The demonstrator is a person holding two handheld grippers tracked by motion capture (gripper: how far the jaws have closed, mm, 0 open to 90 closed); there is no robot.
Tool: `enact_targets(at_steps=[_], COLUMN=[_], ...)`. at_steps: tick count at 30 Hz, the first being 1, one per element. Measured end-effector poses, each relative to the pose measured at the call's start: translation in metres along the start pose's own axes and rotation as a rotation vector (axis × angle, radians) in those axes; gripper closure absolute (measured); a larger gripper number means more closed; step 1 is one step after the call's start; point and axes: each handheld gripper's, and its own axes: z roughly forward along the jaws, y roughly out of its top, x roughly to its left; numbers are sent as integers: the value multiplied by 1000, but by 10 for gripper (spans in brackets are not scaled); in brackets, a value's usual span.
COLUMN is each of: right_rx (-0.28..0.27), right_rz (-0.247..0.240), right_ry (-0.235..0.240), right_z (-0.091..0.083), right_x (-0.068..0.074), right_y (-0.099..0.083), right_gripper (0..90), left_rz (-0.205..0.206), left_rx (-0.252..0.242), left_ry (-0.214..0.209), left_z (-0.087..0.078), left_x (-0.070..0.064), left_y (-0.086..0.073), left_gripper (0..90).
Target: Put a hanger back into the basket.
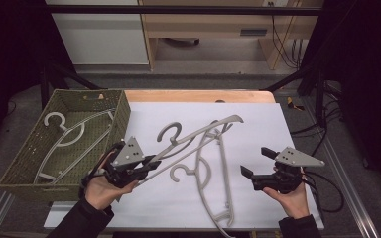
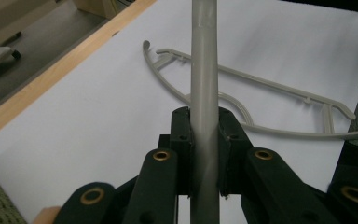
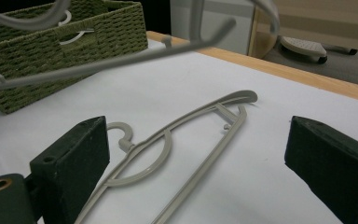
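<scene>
My left gripper [image 1: 153,162] is shut on one end of a grey plastic hanger [image 1: 198,134], which it holds tilted up above the white sheet, hook near the middle. In the left gripper view the jaws [image 2: 204,128] pinch the hanger's bar [image 2: 204,70]. A second grey hanger [image 1: 213,191] lies flat on the sheet between the hands; it also shows as a flat hanger [image 2: 265,88] beyond the left jaws. My right gripper [image 1: 257,161] stands wide open just right of it. The right gripper's jaws [image 3: 200,149] frame the flat hanger [image 3: 177,135], with the lifted hanger [image 3: 121,58] crossing above.
An olive woven basket [image 1: 27,163] stands at the table's left with another grey hanger [image 1: 72,136] inside; it shows as the basket [image 3: 51,44] at far left in the right gripper view. The white sheet [image 1: 258,124] covers a wooden tabletop [image 1: 198,95]. Cables hang off the right side.
</scene>
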Motion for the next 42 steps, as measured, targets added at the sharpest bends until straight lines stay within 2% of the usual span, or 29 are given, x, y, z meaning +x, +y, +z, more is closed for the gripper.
enact_targets(at_steps=[5, 9, 12, 13, 16, 19, 21, 23, 24, 31, 35, 37, 40, 42], right_rx=[13, 18, 28, 27, 29, 28, 33, 31, 31, 28, 31, 33, 34, 33], right_rz=[21, 33, 24, 28, 30, 30, 28, 28, 28, 27, 25, 25, 25, 24], right_ry=[-15, -28, -38, -35, -38, -38, -38, -40, -40, -39, -37, -36, -37, -35], right_z=[2, 3, 4, 4, 4, 4, 4, 4, 4, 3, 4, 4, 3, 3], right_x=[-2, -4, -4, -4, -4, -3, -4, -4, -4, -4, -4, -4, -4, -4], right_y=[-5, -8, -9, -9, -9, -9, -9, -9, -9, -9, -9, -9, -9, -9], right_gripper=[53, 50, 49, 50, 49, 49, 49, 49, 49, 49, 48, 47, 47, 47], left_rz=[-32, -45, -55, -65, -66, -68, -68, -80, -80, -108, -129, -126, -149, -151], left_rx=[-34, -35, -39, -40, -38, -26, -22, -20, -20, -17, 7, 14, 35, 42], left_ry=[-4, 3, 5, 6, 13, 36, 46, 80, 80, 112, 133, 137, 160, 167], left_z=[-14, -27, -35, -41, -48, -62, -66, -75, -75, -95, -105, -107, -113, -115], left_x=[13, 29, 40, 48, 55, 69, 73, 82, 82, 104, 120, 123, 136, 139], left_y=[4, 5, 5, 5, 5, 5, 5, 4, 4, -3, -10, -12, -21, -23], left_gripper=[798, 797, 797, 797, 797, 797, 797, 797, 797, 797, 798, 797, 797, 797])
